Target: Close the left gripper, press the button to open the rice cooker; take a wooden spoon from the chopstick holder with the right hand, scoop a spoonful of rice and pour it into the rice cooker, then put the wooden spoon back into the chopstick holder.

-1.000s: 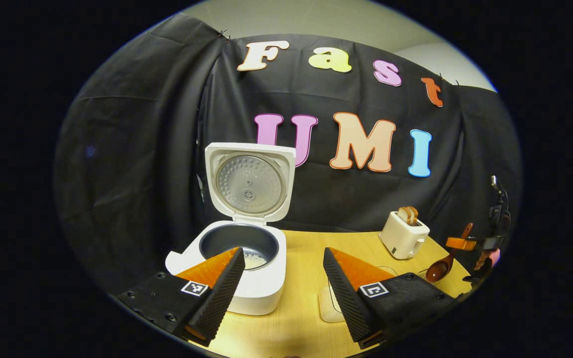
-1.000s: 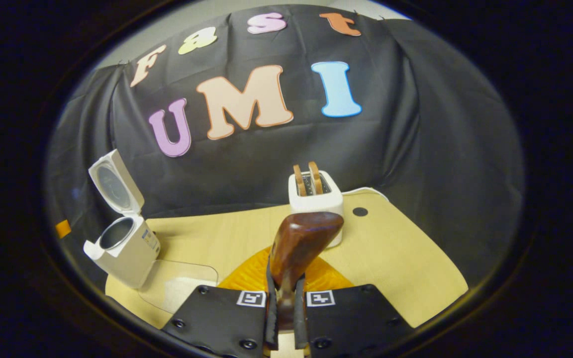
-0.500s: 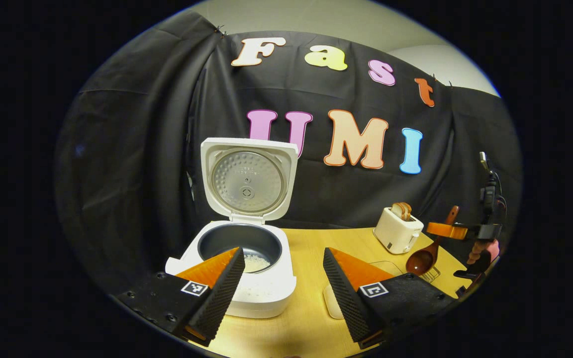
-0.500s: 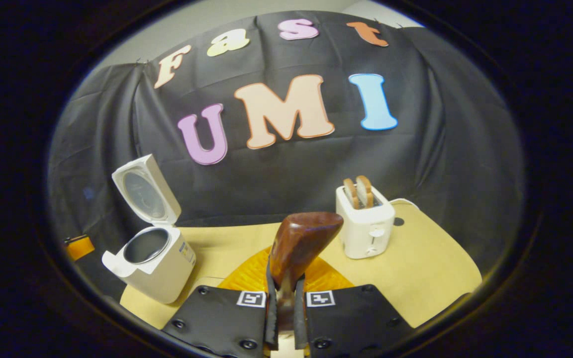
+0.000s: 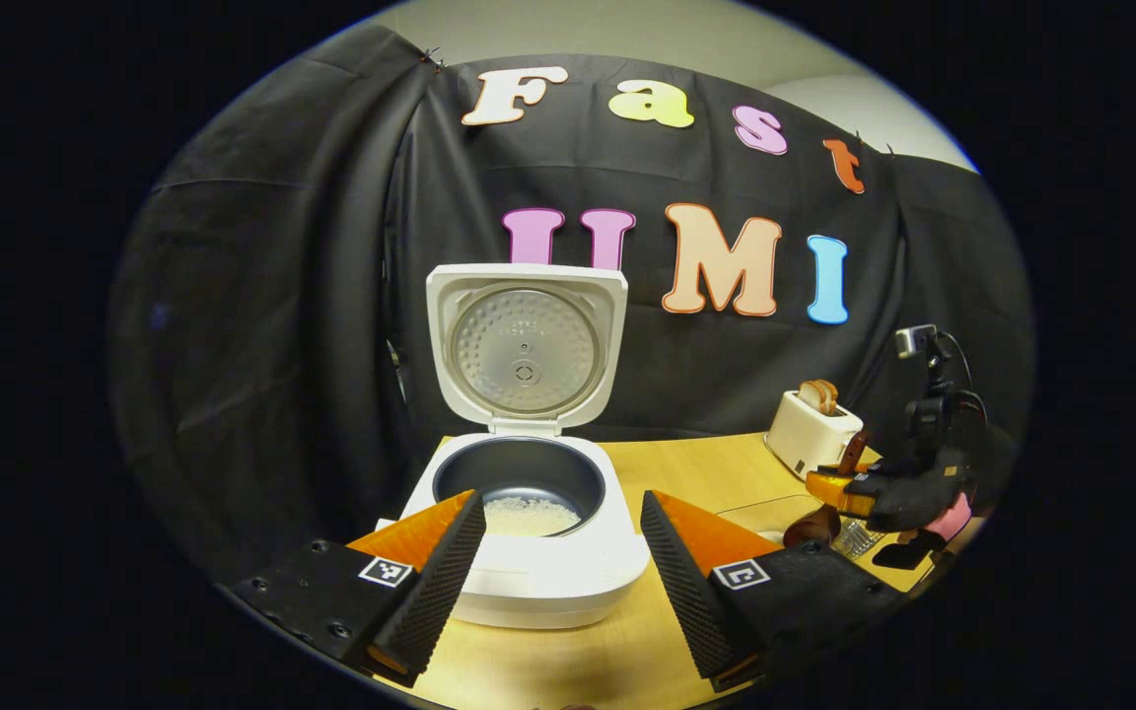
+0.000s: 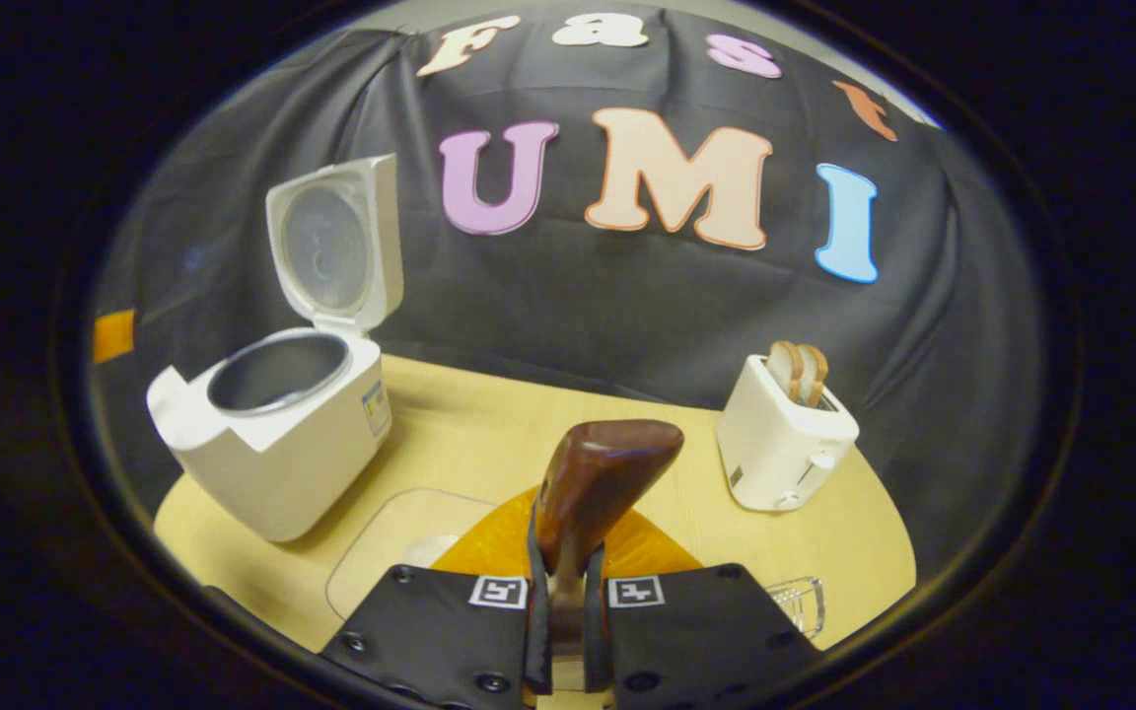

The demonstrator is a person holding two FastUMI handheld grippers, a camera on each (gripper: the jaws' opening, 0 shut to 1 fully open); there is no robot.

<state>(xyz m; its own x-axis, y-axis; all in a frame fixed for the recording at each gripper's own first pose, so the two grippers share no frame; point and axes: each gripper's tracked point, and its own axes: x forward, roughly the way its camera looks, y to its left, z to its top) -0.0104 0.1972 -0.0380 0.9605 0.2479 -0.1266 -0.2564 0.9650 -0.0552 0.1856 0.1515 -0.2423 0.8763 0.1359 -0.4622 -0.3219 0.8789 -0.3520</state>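
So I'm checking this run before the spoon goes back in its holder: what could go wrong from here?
1. The right gripper pinches the wooden spoon by its handle alone, so the spoon may swivel on the way to the wire holder.
2. That holder sits at the table's near edge; a push might tip it off.
3. The rice cooker's lid stands open close to the left gripper, which could knock it.

chopstick holder (image 6: 797, 603) partly behind right claw (image 6: 568, 631), wooden spoon (image 6: 598, 483) handle hidden
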